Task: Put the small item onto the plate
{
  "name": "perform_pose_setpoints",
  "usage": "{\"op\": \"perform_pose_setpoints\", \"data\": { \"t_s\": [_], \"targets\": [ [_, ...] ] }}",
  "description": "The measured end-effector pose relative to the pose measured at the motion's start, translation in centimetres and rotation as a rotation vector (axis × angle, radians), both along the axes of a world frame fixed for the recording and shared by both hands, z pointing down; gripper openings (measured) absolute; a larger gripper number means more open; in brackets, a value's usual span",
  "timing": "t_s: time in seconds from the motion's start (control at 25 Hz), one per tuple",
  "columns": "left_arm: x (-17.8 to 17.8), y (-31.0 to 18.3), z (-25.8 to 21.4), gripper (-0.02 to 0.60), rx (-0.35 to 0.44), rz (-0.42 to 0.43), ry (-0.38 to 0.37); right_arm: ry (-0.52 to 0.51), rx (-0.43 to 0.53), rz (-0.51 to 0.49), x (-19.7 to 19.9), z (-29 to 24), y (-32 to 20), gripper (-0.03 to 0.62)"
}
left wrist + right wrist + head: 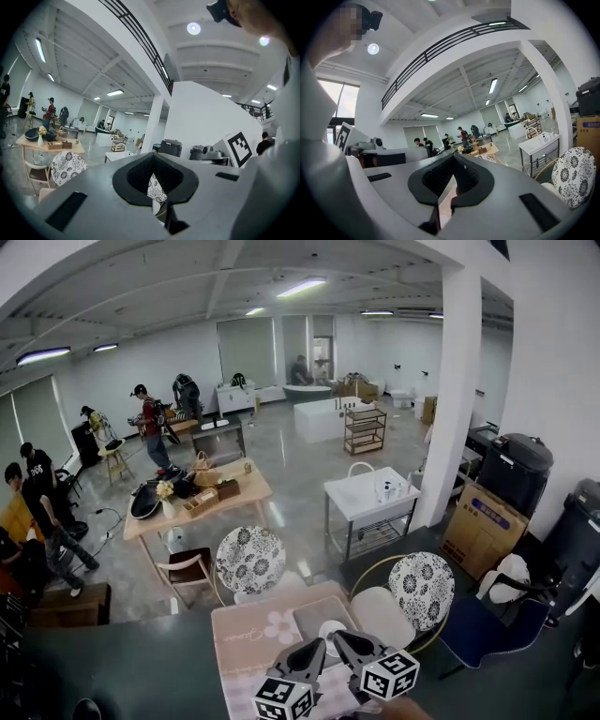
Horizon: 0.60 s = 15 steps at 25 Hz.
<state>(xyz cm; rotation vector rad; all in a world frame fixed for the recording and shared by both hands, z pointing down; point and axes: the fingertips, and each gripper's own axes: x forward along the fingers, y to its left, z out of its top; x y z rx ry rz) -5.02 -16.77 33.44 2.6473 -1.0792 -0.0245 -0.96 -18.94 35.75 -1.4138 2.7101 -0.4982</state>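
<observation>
Both grippers are held low at the bottom of the head view, jaws pointing forward over a pink table mat (253, 634). My left gripper (315, 647) is shut with nothing between its pads. My right gripper (341, 640) is beside it, also shut and empty. Just beyond their tips a white round plate (329, 627) lies on a grey tray (314, 613), partly hidden by the jaws. No small item is visible in any view. The left gripper (159, 206) and the right gripper (444, 206) views look out across the room, not down at the table.
Two chairs with floral backs (251, 559) (421, 589) stand just past the table. Beyond are a white sink stand (370, 498), a wooden table (197, 498) with clutter, a white pillar (450, 381), a cardboard box (483, 526) and a blue chair (487, 629). Several people stand far left.
</observation>
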Motion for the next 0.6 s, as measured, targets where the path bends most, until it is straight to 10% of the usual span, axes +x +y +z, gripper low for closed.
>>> {"op": "perform_pose_setpoints", "data": {
  "t_s": [0.6],
  "targets": [
    [-1.0,0.93,-0.51,0.003,0.025,-0.011,-0.014,0.018,0.034,-0.001,-0.78,-1.08,0.96,0.014]
  ]
}}
